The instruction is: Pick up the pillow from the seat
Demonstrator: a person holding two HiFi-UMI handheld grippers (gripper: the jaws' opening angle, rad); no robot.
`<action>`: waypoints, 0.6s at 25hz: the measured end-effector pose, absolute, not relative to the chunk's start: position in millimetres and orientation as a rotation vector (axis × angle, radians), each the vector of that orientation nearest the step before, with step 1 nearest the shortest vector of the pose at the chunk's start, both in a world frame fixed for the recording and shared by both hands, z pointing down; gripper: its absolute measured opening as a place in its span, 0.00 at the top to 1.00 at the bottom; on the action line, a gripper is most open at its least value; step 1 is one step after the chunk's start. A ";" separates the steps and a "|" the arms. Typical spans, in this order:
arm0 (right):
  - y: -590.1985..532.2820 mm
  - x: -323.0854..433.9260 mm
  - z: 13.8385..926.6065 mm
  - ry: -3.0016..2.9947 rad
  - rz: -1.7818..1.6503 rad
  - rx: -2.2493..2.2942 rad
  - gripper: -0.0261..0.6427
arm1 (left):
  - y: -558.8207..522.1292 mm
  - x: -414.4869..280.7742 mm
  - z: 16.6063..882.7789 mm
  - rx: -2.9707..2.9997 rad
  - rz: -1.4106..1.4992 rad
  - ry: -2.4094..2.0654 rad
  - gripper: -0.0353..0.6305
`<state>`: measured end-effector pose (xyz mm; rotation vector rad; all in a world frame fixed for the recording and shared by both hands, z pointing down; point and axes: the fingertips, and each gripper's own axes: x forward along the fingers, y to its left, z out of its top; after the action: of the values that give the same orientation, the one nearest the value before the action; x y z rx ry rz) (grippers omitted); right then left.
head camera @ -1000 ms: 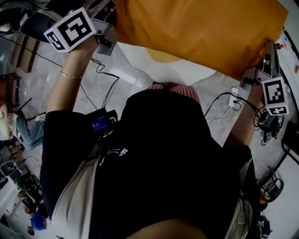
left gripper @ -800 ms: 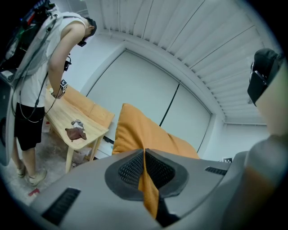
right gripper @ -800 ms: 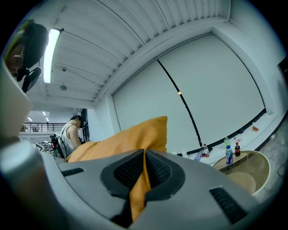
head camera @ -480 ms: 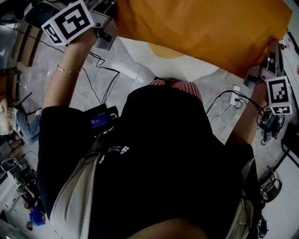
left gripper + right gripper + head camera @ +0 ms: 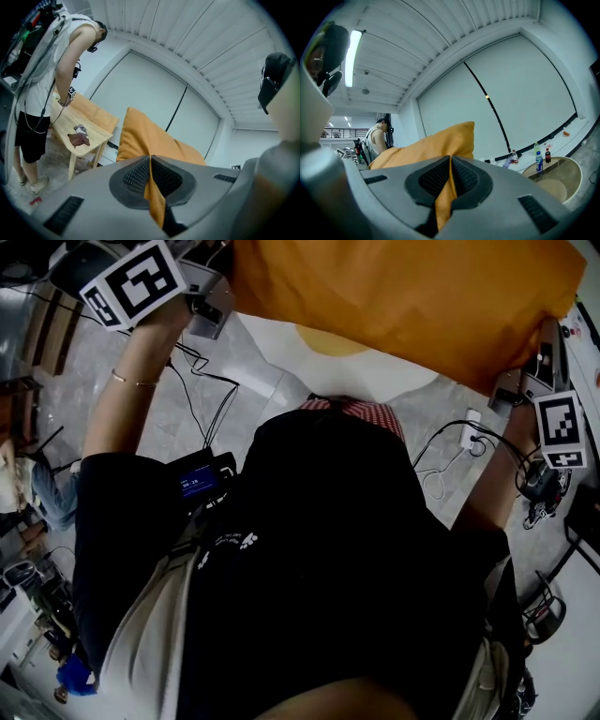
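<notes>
though its far edge is cut off at the top of the head view, the orange pillow [image 5: 403, 306] hangs in the air in front of the person's chest, stretched between both grippers. the left gripper [image 5: 151, 183] is clenched on a thin fold at its left corner, and the right gripper [image 5: 449, 183] pinches the right corner the same way. below it a white surface [image 5: 375, 371] shows only in part, hidden by the pillow and the person's black shirt [image 5: 356, 549]. far off in the left gripper view, another person [image 5: 42, 89] bends over a wooden bench [image 5: 93, 126]; what lies on it is too small to tell.
</notes>
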<state>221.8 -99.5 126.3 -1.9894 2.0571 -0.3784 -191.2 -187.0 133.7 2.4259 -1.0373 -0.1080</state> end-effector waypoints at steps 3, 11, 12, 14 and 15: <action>-99.1 221.8 127.4 2.056 -0.382 -1.992 0.92 | -187.0 -190.6 134.2 2.427 -0.105 -1.036 0.92; -99.4 222.3 128.1 2.058 -0.387 -2.000 0.92 | -187.3 -189.7 136.2 2.419 -0.104 -1.033 0.92; -99.5 222.1 128.1 2.058 -0.387 -2.000 0.92 | -187.4 -189.9 136.2 2.419 -0.105 -1.034 0.92; -99.2 222.1 128.5 2.057 -0.387 -2.002 0.92 | -187.5 -189.9 137.3 2.419 -0.105 -1.034 0.92; -99.1 222.1 128.8 2.057 -0.386 -2.004 0.92 | -187.6 -189.9 138.1 2.418 -0.105 -1.033 0.92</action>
<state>222.1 -99.1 128.8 -2.0042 2.0569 -0.3860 -189.9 -187.6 138.1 2.4179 -1.0333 -0.1049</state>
